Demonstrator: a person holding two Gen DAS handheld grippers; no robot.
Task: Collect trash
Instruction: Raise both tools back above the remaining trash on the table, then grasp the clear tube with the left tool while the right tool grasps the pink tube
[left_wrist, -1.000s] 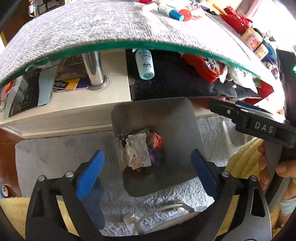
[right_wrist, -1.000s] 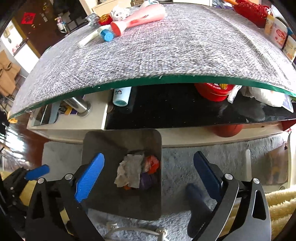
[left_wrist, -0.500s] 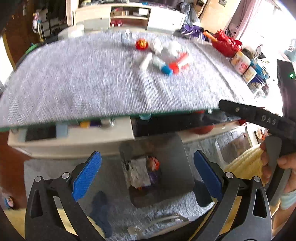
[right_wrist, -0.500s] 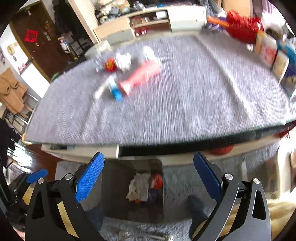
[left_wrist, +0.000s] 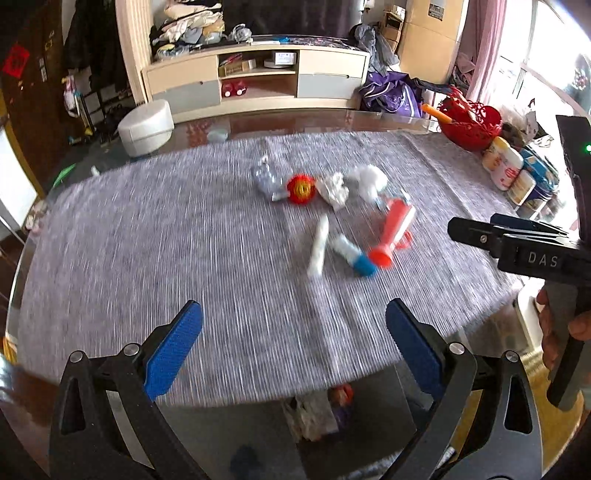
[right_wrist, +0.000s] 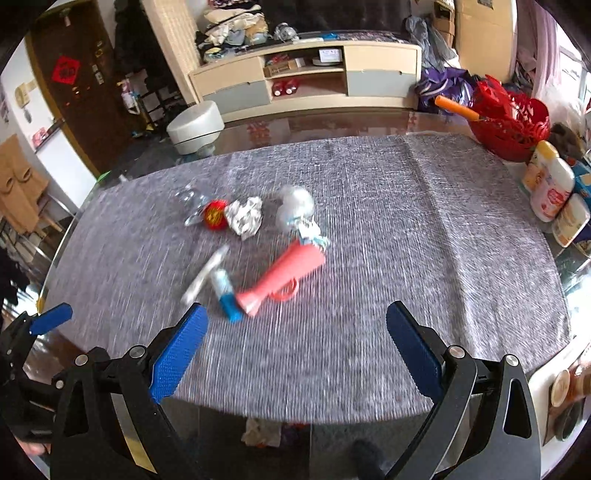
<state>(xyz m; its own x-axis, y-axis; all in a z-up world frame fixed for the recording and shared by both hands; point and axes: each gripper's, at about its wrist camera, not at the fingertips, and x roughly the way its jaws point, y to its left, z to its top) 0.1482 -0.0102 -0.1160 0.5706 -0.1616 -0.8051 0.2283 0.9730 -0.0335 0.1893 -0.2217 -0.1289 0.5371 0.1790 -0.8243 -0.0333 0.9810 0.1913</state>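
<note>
Trash lies in a cluster mid-table on the grey cloth (left_wrist: 147, 258): a clear plastic wrapper (left_wrist: 266, 181), a red round item (left_wrist: 302, 189), crumpled foil (left_wrist: 334, 190), a white wad (left_wrist: 369, 177), a white tube (left_wrist: 319, 245), a blue-capped tube (left_wrist: 352, 254) and a pink-red horn-shaped toy (left_wrist: 393, 232). The same cluster shows in the right wrist view, with the horn (right_wrist: 284, 277) nearest. My left gripper (left_wrist: 293, 350) is open and empty above the near table edge. My right gripper (right_wrist: 295, 350) is open and empty too. The bin's trash (left_wrist: 317, 410) shows below the table edge.
A red basket (left_wrist: 471, 125) and several bottles (left_wrist: 506, 170) stand at the table's right edge. A white round stool (left_wrist: 146, 127) and a TV cabinet (left_wrist: 258, 81) stand beyond the table. The other gripper's body (left_wrist: 524, 251) is at the right.
Both grippers have risen from looking down at the bin under the table to looking over the tabletop. The trash cluster has come into full view. Both stay open and empty.
</note>
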